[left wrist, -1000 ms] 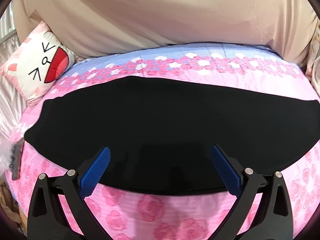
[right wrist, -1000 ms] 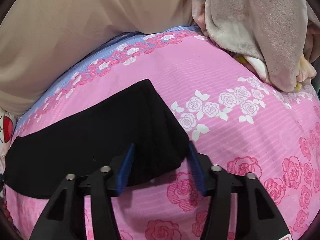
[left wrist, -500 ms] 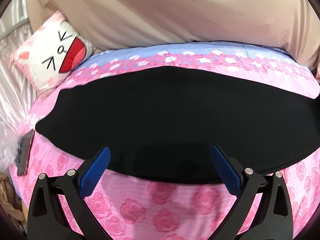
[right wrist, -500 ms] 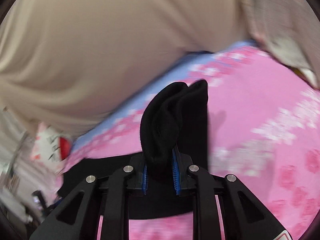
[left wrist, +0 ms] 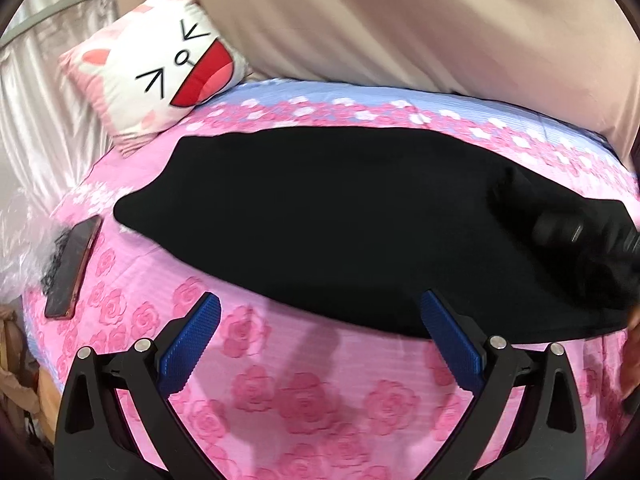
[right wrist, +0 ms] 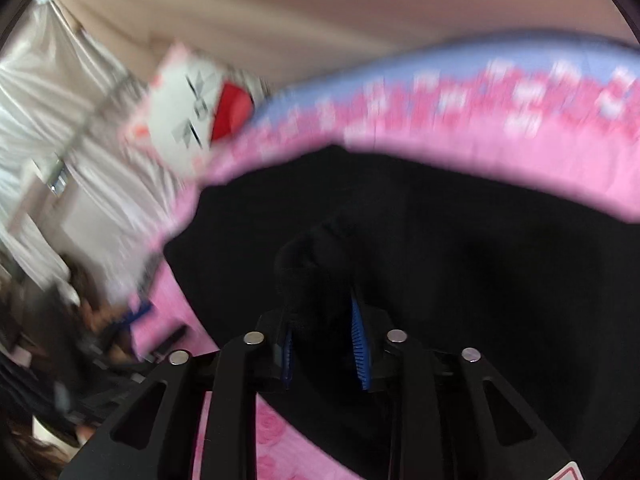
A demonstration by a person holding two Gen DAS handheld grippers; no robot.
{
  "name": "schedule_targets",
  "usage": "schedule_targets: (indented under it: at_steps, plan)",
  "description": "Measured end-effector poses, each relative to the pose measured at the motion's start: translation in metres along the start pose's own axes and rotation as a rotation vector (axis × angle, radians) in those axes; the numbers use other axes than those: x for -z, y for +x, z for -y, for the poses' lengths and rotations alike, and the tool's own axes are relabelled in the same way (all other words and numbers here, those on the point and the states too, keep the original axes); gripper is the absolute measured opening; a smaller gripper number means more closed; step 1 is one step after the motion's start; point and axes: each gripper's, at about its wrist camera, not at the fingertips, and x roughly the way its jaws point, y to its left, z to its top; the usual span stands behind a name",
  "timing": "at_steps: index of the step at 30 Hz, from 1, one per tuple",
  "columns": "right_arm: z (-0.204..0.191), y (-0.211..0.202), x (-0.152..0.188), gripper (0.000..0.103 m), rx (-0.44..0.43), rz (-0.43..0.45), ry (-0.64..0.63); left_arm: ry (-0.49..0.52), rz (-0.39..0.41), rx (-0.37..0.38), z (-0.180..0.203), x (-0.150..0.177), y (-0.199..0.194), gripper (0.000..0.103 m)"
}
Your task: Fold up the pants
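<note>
The black pants (left wrist: 328,216) lie spread across the pink rose bedspread (left wrist: 312,392). My left gripper (left wrist: 320,340) is open and empty, hovering just in front of the pants' near edge. My right gripper (right wrist: 322,344) is shut on a bunched end of the pants (right wrist: 316,264) and carries it above the rest of the garment (right wrist: 480,280). In the left wrist view the right gripper shows as a dark shape (left wrist: 580,236) over the pants' right end. The right wrist view is blurred by motion.
A cat-face pillow (left wrist: 160,76) leans at the bed's far left. A phone (left wrist: 74,266) lies on the bedspread's left edge beside clear plastic (left wrist: 20,248). A beige wall covering (left wrist: 400,20) stands behind the bed.
My right gripper closed on the pants' right end, lifted it and swung it leftward over the garment. My left gripper drew back and turned left, staying open.
</note>
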Motion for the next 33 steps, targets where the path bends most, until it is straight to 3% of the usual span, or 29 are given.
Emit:
schedule_targets:
  at_steps: [2,3,5,7,8,10,13,15,16,17,20,22,25,27,28,29,31,33]
  plan:
    - [-0.01,-0.008,0.011,0.046,0.01,0.028,-0.029,-0.01,-0.004,-0.001,-0.006,0.0,0.002,0.098]
    - [-0.014,-0.018,0.014,0.047,-0.005,0.043,-0.029,-0.014,-0.002,-0.001,-0.009,0.0,0.002,0.098]
    - [-0.02,-0.059,0.016,0.047,-0.038,0.154,-0.028,-0.018,0.001,0.006,-0.012,0.0,0.003,0.098]
    - [-0.019,-0.084,0.012,0.04,-0.019,0.218,-0.027,-0.024,0.001,0.02,-0.014,-0.002,0.005,0.098]
    - [-0.019,-0.09,0.007,0.028,0.013,0.231,-0.02,-0.027,-0.001,0.03,-0.013,-0.003,0.007,0.098]
    - [-0.016,-0.086,-0.001,0.022,0.089,0.229,-0.019,-0.027,-0.009,0.049,-0.009,-0.006,0.012,0.098]
    - [-0.005,-0.046,-0.01,0.022,0.127,0.181,0.0,-0.04,-0.019,0.076,-0.007,-0.01,0.013,0.098]
    - [0.002,0.009,-0.007,0.021,0.177,0.053,-0.008,-0.05,-0.018,0.096,-0.011,-0.01,0.01,0.098]
    - [-0.008,0.01,-0.005,0.024,0.194,0.109,-0.045,-0.049,-0.013,0.091,-0.014,-0.009,0.008,0.098]
    - [-0.017,0.01,-0.007,0.023,0.209,0.101,-0.06,-0.047,-0.006,0.078,-0.019,-0.008,0.007,0.098]
    - [-0.032,0.004,-0.01,0.022,0.151,0.134,-0.071,-0.063,-0.005,0.026,-0.038,-0.005,0.01,0.098]
    - [-0.031,0.025,-0.012,0.02,0.195,0.061,-0.09,-0.09,-0.025,0.013,-0.048,-0.004,0.017,0.098]
    - [-0.029,-0.008,-0.009,0.023,0.156,0.106,-0.038,-0.134,-0.045,0.028,-0.059,-0.004,0.017,0.098]
    - [-0.026,-0.054,0.001,0.042,0.124,0.207,-0.016,-0.131,-0.02,0.045,-0.06,-0.003,0.008,0.098]
    - [-0.019,-0.081,0.011,0.067,0.166,0.265,-0.005,-0.125,-0.007,0.05,-0.059,-0.002,0.005,0.098]
    - [-0.011,-0.102,0.019,0.076,0.224,0.304,0.011,-0.116,0.005,0.061,-0.057,-0.002,0.003,0.098]
    - [0.017,-0.146,0.043,0.076,0.377,0.351,0.072,-0.102,0.008,0.089,-0.051,-0.002,0.002,0.098]
    - [0.048,-0.168,0.063,0.076,0.445,0.331,0.165,-0.089,-0.004,0.129,-0.038,-0.003,0.004,0.098]
